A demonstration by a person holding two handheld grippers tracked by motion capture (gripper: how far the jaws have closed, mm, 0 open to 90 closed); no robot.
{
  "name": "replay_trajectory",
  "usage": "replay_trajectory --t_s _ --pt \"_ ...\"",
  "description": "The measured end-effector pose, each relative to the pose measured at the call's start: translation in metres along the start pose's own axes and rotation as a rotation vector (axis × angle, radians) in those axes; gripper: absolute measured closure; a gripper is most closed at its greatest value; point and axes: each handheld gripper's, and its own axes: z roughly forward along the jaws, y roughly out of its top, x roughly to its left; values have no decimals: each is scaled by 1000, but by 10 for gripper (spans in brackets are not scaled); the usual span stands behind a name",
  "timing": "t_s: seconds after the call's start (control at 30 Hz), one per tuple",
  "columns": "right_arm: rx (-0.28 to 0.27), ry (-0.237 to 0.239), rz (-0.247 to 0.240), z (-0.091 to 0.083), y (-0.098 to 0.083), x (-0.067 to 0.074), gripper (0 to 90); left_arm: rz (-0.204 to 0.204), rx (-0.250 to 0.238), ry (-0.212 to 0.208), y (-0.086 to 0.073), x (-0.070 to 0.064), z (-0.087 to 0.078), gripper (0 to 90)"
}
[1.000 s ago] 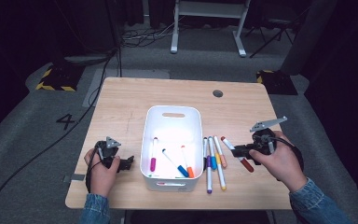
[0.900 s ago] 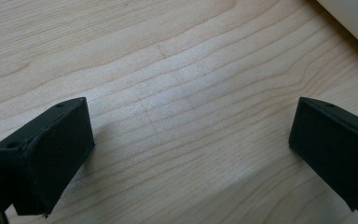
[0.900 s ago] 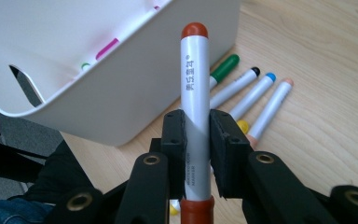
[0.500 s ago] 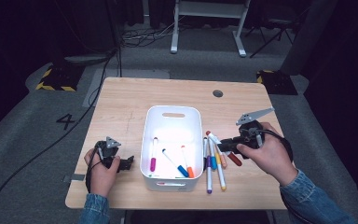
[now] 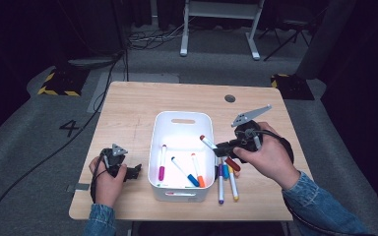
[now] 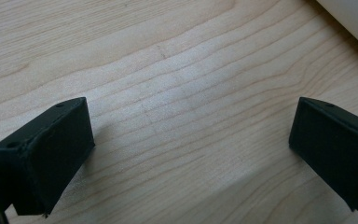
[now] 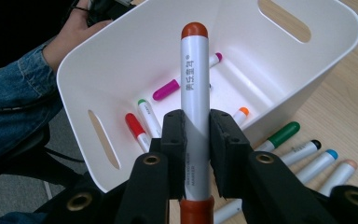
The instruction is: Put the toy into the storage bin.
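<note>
**Marker hanging over bin rim, drop not yet made**

Right gripper (image 7: pixel 196 135) is clamping a white marker with a red-brown cap (image 7: pixel 194 88), jaws closed tight on the barrel near its lower end. In the high view the marker (image 5: pixel 207 142) is sticking out over the right rim of the white bin (image 5: pixel 177 120), tip angling toward the inside. Left gripper (image 6: pixel 186 154) is sitting on bare wood left of the bin, jaws wide apart, nothing between them.

Risks as I'm reading it:
- Grip is sitting low on the barrel, so most of the marker is cantilevering forward. Releasing too early could be tipping it onto the rim and bouncing it back out to the table.
- Bin is light plastic and nobody is bracing it. A knock from the gripper could be sliding it.
- Loose markers (image 5: pixel 225 172) are lying just right of the bin, under the right hand (image 5: pixel 270 157). A sleeve or cable sweep could be rolling them off the near edge.
- Markers already in the bin (image 5: pixel 182 169) are covering part of the floor; a hard drop could be scattering them.

Surface: pale wood-grain table (image 5: pixel 128 113), flat, clean. Room is dim, grey carpet, a cable (image 5: pixel 54 152) running across the floor at left, a metal stand frame (image 5: pixel 219 29) beyond the far edge.
</note>
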Motion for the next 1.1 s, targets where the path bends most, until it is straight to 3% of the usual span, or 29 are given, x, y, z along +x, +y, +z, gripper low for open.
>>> replay_trajectory --t_s 0.7,1.0,1.1 --pt "-16 72 -51 31 32 19 770 8 3 6 1 0 0 0" --pt "-31 123 -58 44 33 26 770 8 3 6 1 0 0 0" --pt "-9 128 -54 50 32 28 770 6 3 4 1 0 0 0"
